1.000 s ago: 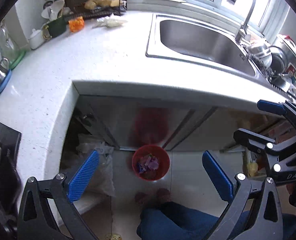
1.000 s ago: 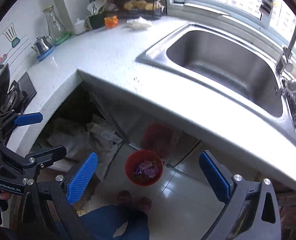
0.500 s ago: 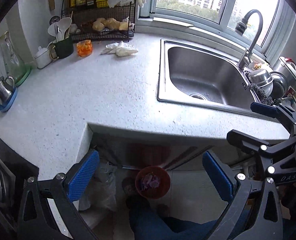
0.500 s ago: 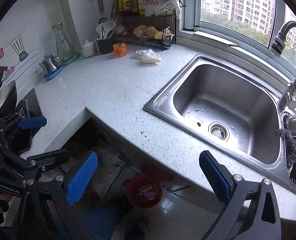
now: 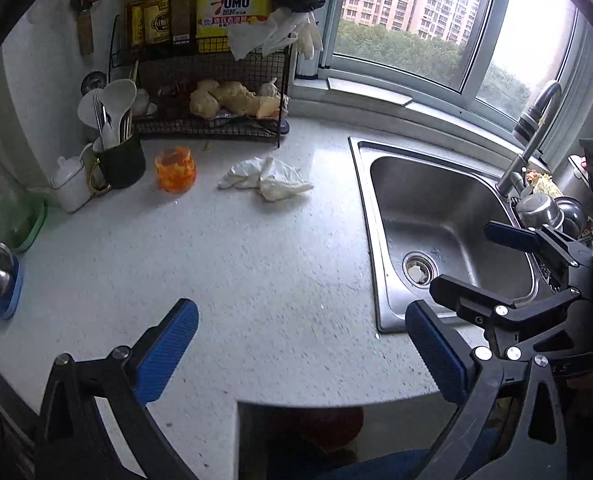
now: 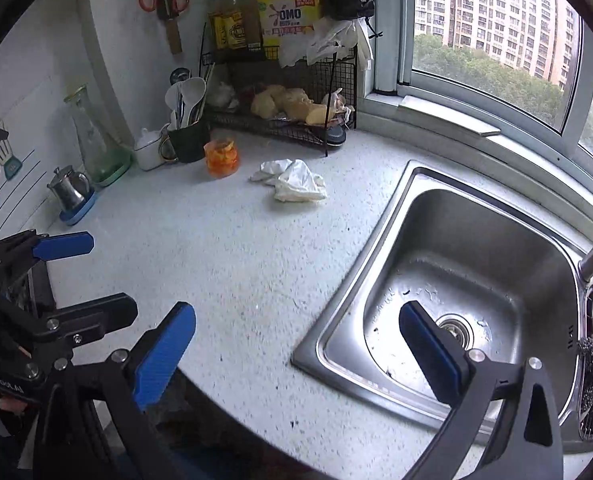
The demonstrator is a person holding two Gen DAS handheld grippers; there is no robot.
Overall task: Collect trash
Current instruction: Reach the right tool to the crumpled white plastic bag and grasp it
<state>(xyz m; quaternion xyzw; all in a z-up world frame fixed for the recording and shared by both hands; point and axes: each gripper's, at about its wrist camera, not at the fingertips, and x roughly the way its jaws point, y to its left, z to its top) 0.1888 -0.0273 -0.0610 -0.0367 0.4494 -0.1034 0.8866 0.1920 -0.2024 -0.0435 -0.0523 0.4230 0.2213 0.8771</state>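
"OMO" on the yellow detergent jug (image 6: pixel 286 8) atop the wire rack (image 6: pixel 280 92)

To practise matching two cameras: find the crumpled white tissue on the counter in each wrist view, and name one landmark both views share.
Left wrist: crumpled white tissue, upper centre, right of the orange jar.
Right wrist: tissue, upper centre, right of the jar.
Shared landmark: black wire rack behind it.

Speckled countertop (image 5: pixel 280 280) bears crumpled tissue (image 5: pixel 266 179) and orange jar (image 5: pixel 175 169)

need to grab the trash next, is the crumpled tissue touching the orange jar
Apart. The left wrist view shows bare counter between the tissue and the orange jar.
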